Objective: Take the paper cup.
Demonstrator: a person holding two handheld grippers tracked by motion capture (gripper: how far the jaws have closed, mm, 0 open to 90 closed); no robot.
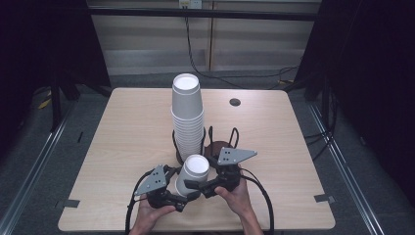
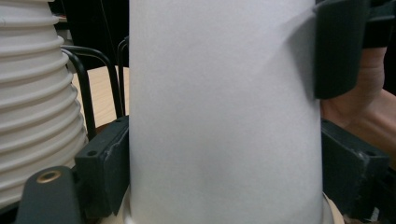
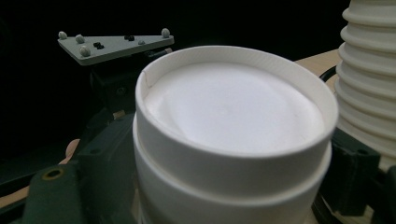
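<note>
An upside-down white paper cup (image 1: 193, 171) is held over the table's front middle, between both grippers. My left gripper (image 1: 182, 185) comes in from the left, and its jaws press the cup's wall (image 2: 224, 116) low down on both sides. My right gripper (image 1: 200, 172) comes in from the right and is shut on the same cup near its upturned base (image 3: 233, 107). A step around the cup (image 3: 224, 182) looks like a second cup nested with it. The right gripper's finger (image 2: 336, 46) dents the wall at upper right in the left gripper view.
A tall stack of upside-down white cups (image 1: 187, 112) stands just behind in a black wire holder (image 1: 222, 142) at the middle of the wooden table (image 1: 122, 137). The stack (image 2: 32, 93) (image 3: 369, 70) is close beside the held cup. A small dark hole (image 1: 235, 102) lies further back.
</note>
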